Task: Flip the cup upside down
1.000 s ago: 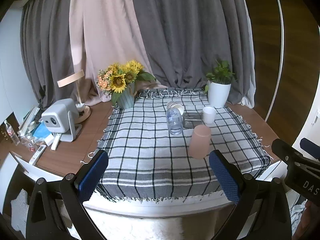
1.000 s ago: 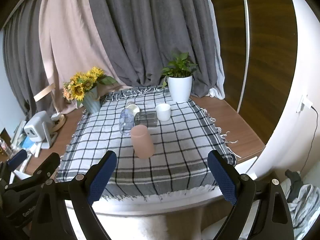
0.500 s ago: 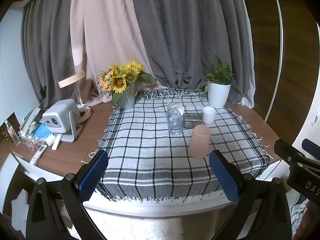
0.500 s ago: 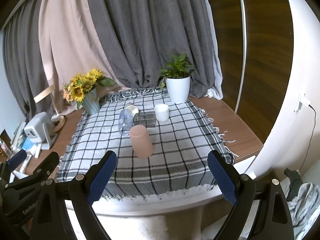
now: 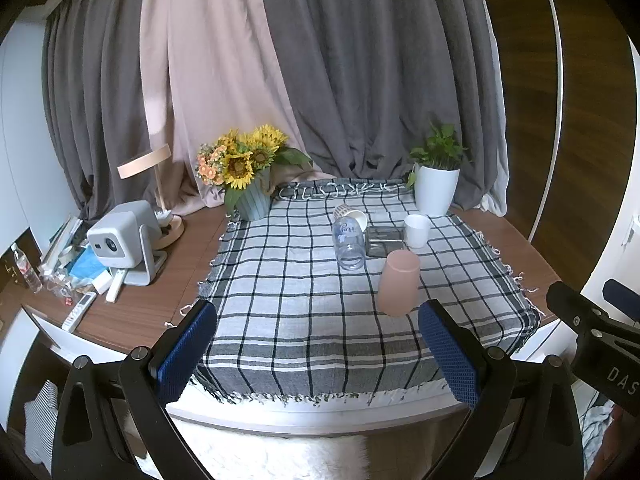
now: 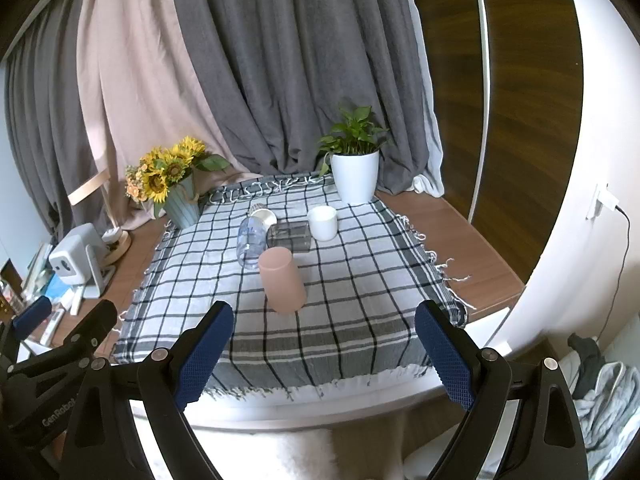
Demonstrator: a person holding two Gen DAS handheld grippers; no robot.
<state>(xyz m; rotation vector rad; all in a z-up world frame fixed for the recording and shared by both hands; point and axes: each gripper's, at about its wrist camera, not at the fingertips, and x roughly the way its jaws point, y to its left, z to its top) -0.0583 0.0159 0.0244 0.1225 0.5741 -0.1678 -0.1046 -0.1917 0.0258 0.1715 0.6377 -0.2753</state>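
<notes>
Pink cup (image 5: 398, 282) (image 6: 282, 280) stands mouth-down on the checked cloth (image 5: 304, 304) (image 6: 352, 280), near-centre, a bit right in the left wrist view. Rim is against the cloth, so can't see inside.

Left claw (image 5: 318, 354) spread wide, nothing btwn its blue pads, held back off the near table edge, well apart from the cup. Right claw (image 6: 324, 350) likewise wide apart and empty, also short of the table. Each claw's base is cut off at frame bottom.

Behind the pink cup: clear bottle (image 5: 349, 243) (image 6: 251, 242) w/ a label too small to read; a dark see-through glass (image 5: 385, 241) (image 6: 289, 237) lying on its side; white cup (image 5: 416, 230) (image 6: 322, 222) upright further right; paper cup (image 5: 351, 214) (image 6: 263, 213) tipped over, partly hidden by the bottle.

Far left corner: sunflowers (image 5: 244, 160) (image 6: 166, 170). Far right: potted plant (image 5: 435, 178) (image 6: 355, 164). Left of cloth: grey projector (image 5: 120, 236) (image 6: 74, 260), clutter near it hard to make out.
</notes>
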